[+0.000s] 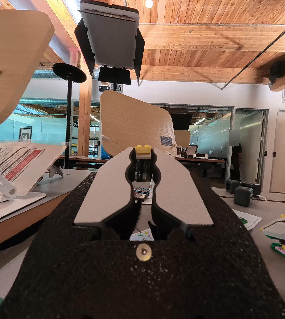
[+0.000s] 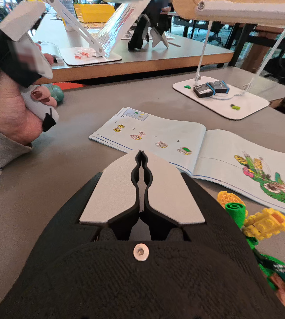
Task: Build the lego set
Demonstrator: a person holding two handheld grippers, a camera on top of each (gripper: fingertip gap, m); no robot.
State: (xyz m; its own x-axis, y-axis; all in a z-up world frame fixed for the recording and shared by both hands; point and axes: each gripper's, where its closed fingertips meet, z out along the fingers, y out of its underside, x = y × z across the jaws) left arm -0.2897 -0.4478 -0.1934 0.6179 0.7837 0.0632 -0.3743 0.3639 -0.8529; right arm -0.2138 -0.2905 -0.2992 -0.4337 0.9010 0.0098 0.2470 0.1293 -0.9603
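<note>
Lego brick [image 1: 143, 149], yellow, sits pinched in my left gripper [image 1: 143, 151], raised. My right gripper [image 2: 141, 151] is closed, empty. Next, I judge, a matching piece from the booklet [image 2: 155, 138] step.

We find an open-plan office: timber-beamed ceiling [image 1: 207, 34], glass-walled rooms [image 1: 207, 138], rows of grey desks [image 2: 138, 55], and a studio light panel [image 1: 110, 38] overhead.

Wood-plank ceiling [image 1: 207, 13] with recessed lights; glass partitions [image 1: 207, 138] behind — grey tables [image 2: 103, 96].
</note>
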